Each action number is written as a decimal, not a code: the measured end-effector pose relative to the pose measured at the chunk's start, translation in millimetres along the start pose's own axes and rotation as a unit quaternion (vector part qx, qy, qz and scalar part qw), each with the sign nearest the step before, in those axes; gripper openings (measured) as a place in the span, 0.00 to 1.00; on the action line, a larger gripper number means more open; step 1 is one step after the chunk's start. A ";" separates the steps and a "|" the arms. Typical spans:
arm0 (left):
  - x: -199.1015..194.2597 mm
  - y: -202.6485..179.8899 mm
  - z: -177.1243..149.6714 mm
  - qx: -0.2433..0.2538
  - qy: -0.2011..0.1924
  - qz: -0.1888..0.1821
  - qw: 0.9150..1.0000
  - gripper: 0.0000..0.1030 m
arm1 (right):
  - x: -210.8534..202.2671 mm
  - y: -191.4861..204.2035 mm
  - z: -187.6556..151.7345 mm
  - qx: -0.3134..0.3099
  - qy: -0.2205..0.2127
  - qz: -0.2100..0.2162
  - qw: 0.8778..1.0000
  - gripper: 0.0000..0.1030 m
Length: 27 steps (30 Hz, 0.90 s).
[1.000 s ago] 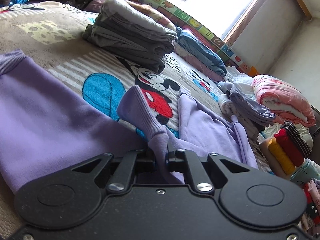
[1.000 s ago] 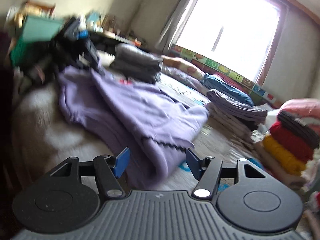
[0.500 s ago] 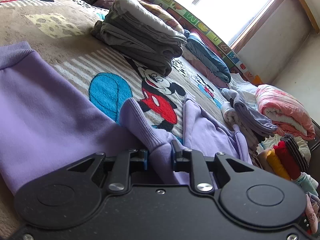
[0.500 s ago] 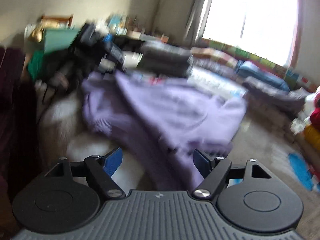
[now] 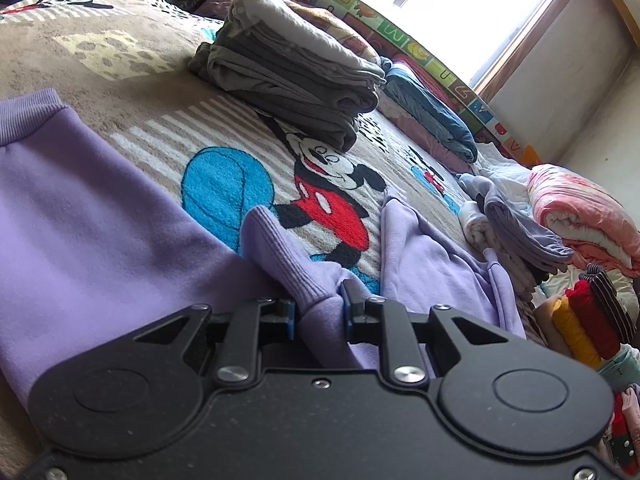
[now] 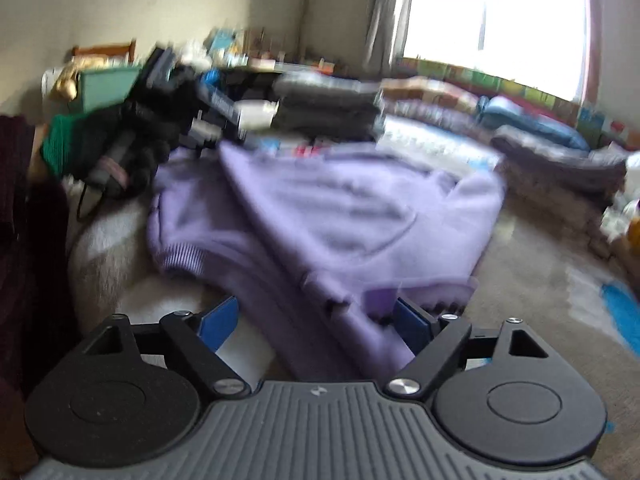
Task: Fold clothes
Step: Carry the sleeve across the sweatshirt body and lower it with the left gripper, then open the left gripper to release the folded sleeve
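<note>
One purple sweatshirt (image 5: 80, 216), left gripper (image 5: 319, 312) jaws clamping its sleeve, right gripper (image 6: 316, 326) jaws opening.

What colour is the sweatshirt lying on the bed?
Lilac purple sweatshirt, ribbed cuffs; clearest in the left wrist view.

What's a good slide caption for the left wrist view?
Left gripper pinches a purple sweatshirt sleeve on a cartoon blanket.
</note>
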<state>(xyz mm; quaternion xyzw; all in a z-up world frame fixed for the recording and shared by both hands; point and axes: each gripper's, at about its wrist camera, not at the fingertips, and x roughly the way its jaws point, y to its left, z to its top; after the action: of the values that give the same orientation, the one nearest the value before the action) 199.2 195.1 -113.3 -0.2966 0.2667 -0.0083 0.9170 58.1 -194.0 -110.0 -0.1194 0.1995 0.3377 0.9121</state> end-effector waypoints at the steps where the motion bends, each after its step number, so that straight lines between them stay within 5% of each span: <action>1: -0.7 -1.2 0.3 0.002 -0.003 -0.001 1.000 0.18 | -1.3 0.1 1.1 -0.001 -0.006 0.001 1.000 0.81; 10: -3.2 2.1 1.5 -0.010 -0.023 0.011 1.000 0.20 | 21.6 -4.3 -5.4 0.021 0.046 0.038 0.998 0.96; 17: -17.5 -29.8 2.6 0.073 -0.061 0.027 0.995 0.10 | 19.2 -10.9 -6.3 0.051 0.037 0.053 0.997 0.97; 19: -9.1 -32.8 1.1 0.103 -0.039 0.069 0.992 0.14 | 19.5 -10.8 -5.5 0.055 0.036 0.054 0.996 0.97; 20: -3.9 -33.5 0.6 0.115 -0.022 0.101 0.988 0.32 | 20.0 -10.3 -4.8 0.055 0.036 0.054 0.996 0.98; 22: -10.4 -39.8 -1.6 0.151 -0.041 0.160 0.975 0.45 | 20.6 -10.7 -4.0 0.056 0.038 0.054 0.996 0.98; 25: -27.6 -73.1 -5.0 0.238 -0.091 0.211 0.944 0.45 | 20.1 -12.7 -3.2 0.066 0.037 0.057 0.996 0.98; 26: -29.4 -88.6 -7.2 0.272 -0.098 0.213 0.933 0.45 | 19.9 -13.3 -3.1 0.068 0.036 0.059 0.995 0.98; 27: -27.3 -105.5 -9.4 0.298 -0.088 0.176 0.934 0.45 | 19.9 -14.3 -3.0 0.072 0.036 0.062 0.995 0.98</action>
<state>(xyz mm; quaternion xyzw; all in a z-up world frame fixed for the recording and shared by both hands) 186.2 107.9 -48.7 0.0427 0.2184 0.1000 0.9698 80.5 -194.4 -120.4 -0.0526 0.2628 0.3735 0.8881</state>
